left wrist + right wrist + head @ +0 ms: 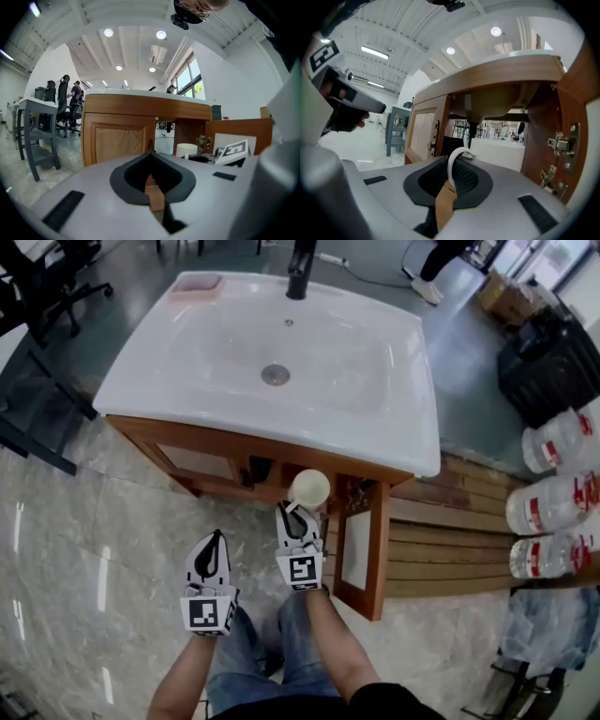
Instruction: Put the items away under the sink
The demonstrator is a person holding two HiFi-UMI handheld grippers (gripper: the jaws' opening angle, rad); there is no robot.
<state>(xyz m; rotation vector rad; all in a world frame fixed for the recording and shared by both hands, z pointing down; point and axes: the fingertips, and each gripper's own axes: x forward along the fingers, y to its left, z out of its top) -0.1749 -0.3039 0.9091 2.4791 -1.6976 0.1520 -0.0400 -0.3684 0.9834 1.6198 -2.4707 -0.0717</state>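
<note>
A white mug (pixel 309 487) hangs in front of the open cabinet under the sink (pixel 272 371). My right gripper (pixel 298 514) is shut on its curved handle (pixel 453 165), which stands up between the jaws in the right gripper view. In the left gripper view the mug (pixel 186 150) shows to the right. My left gripper (pixel 217 538) is shut with nothing in it, lower and to the left, facing the closed left door (pixel 119 140). The right door (pixel 361 549) stands open. The drain pipe (pixel 473 127) hangs inside the opening.
Large water bottles (pixel 561 441) lie at the right beside wooden slats (pixel 450 540). A black bag (pixel 553 362) sits behind them. A pink soap dish (pixel 195 285) and a black faucet (pixel 300 268) are on the sink. Hinges (pixel 562 145) stick out on the right wall.
</note>
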